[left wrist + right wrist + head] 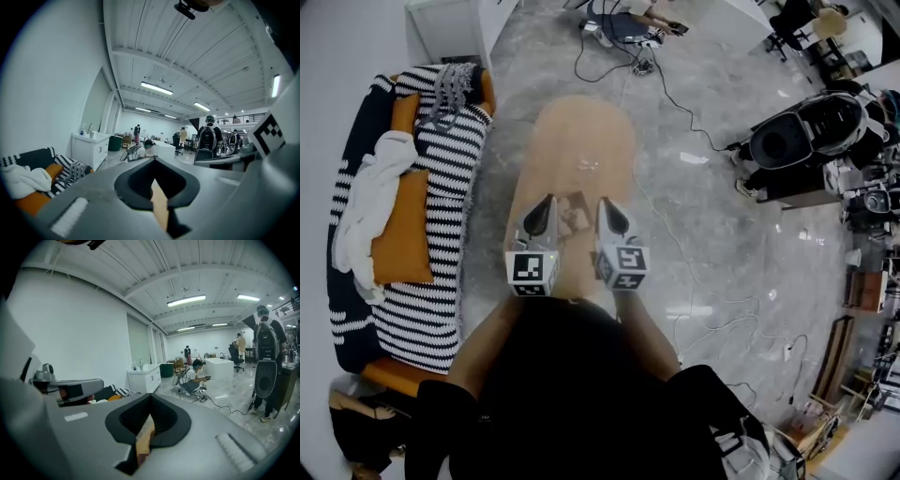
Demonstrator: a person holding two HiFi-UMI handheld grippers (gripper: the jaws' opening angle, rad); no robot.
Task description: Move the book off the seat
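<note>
A small brown book (573, 214) lies on the oval wooden table (581, 141), seen from above between my two grippers. Both grippers are held high over the table's near end, side by side and pointing away from me. The left gripper (547, 200) has its jaws together with nothing held; in the left gripper view only a tan sliver shows through the slot below the pads (140, 180). The right gripper (607, 202) is likewise shut and empty, its dark pads (161, 420) meeting. The sofa seat (441, 281) with its striped throw is to the left.
An orange cushion (401, 244) and a white cloth (370, 187) lie on the sofa. A white cabinet (441, 28) stands behind it. Cables (675, 103) trail over the grey floor; a person (628, 19) crouches at the back, and equipment (806, 136) stands at the right.
</note>
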